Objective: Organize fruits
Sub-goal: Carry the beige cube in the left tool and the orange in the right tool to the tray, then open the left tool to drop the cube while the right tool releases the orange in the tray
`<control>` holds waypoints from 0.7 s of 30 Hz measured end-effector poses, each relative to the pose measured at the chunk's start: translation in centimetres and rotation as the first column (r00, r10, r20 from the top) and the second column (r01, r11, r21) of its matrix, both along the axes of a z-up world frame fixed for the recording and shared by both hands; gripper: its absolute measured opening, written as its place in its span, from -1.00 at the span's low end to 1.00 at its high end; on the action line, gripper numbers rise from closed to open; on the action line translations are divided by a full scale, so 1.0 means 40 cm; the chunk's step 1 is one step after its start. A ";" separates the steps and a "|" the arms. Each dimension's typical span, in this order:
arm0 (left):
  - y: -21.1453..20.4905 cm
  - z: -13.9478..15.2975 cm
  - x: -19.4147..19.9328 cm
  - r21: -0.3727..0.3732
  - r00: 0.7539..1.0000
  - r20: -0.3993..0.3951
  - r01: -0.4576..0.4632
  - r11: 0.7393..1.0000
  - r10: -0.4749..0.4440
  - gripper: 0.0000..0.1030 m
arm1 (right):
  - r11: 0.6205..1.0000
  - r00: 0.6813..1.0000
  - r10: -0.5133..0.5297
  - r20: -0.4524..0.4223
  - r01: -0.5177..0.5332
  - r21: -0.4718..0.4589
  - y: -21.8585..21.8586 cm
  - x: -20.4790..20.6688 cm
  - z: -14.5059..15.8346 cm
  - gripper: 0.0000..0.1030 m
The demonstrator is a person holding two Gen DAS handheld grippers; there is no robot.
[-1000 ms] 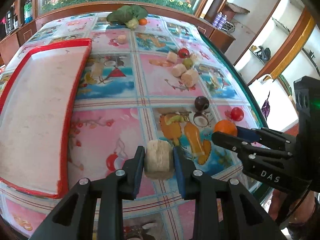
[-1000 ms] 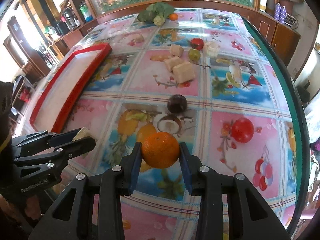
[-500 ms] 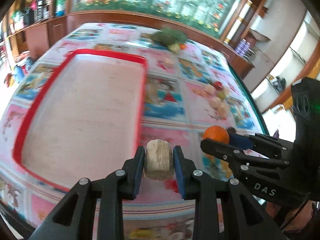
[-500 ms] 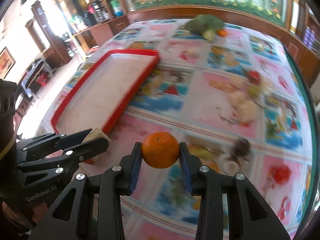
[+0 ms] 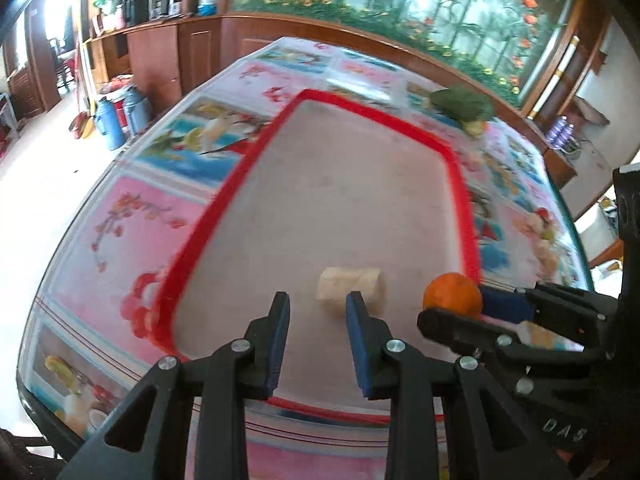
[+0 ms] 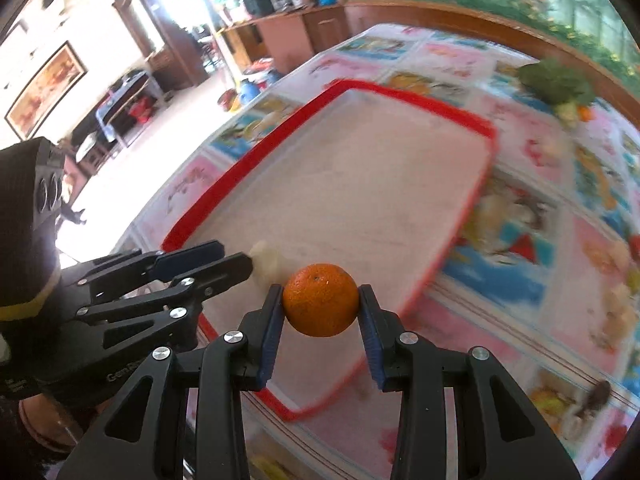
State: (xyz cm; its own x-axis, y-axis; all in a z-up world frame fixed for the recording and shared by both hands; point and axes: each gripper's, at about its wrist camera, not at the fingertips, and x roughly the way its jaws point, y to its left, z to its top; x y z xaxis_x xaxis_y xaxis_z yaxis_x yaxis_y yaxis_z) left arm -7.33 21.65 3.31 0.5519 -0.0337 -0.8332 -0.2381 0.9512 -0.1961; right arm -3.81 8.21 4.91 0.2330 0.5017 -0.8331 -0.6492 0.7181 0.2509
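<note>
A red-rimmed tray (image 5: 200, 232) (image 6: 188, 228) with a pale floor fills the middle of both views. My left gripper (image 5: 318, 300) (image 6: 236, 257) hangs over the tray's near end. Its jaws stand at a narrow gap with nothing between the pads. The pale cut chunk (image 5: 368, 284) (image 6: 266, 258) is on its side just beyond the fingertips, off to the right and free of the pads. I cannot tell whether it rests on the tray. My right gripper (image 6: 320, 296) (image 5: 452, 304) is shut on an orange (image 6: 320, 300) (image 5: 452, 294), above the tray's near right corner.
A leafy green vegetable (image 5: 460, 104) (image 6: 556, 80) lies beyond the tray's far end. Blurred fruit pieces (image 5: 544, 240) and a dark fruit (image 6: 596, 394) lie on the patterned cloth to the right. The table edge (image 5: 60, 248) runs close on the left, with flasks (image 5: 112, 124) on the floor.
Both grippers swung left from the loose fruit to over the tray. The pale chunk has come out of the left jaws and turned on its side. The orange stays gripped.
</note>
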 end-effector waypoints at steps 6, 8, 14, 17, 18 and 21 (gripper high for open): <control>0.054 -0.042 0.008 -0.019 0.999 -0.038 -0.024 1.000 0.024 -0.39 | 0.999 0.999 0.034 -0.026 -0.035 -0.029 0.071 0.000 -0.055 -0.31; 0.054 -0.044 0.014 -0.012 0.999 -0.038 -0.021 1.000 0.021 -0.41 | 0.998 0.999 0.039 -0.028 -0.040 -0.040 0.077 -0.002 -0.066 -0.31; 0.055 -0.043 0.017 0.026 0.999 -0.044 -0.028 0.999 0.029 -0.39 | 0.997 0.998 0.046 -0.030 -0.048 -0.060 0.086 0.006 -0.074 -0.30; 0.054 -0.042 0.015 0.050 0.998 -0.046 -0.029 0.998 0.031 -0.27 | 0.995 0.999 0.046 -0.004 -0.046 -0.088 0.091 0.001 -0.067 -0.23; 0.053 -0.041 0.013 0.060 0.998 -0.048 -0.035 0.998 0.038 -0.20 | 0.995 0.999 0.046 0.001 -0.045 -0.091 0.094 0.000 -0.066 -0.19; 0.052 -0.036 0.004 0.083 0.997 -0.041 -0.057 0.995 0.060 0.13 | 0.995 0.999 0.045 0.017 -0.043 -0.094 0.085 -0.008 -0.054 -0.17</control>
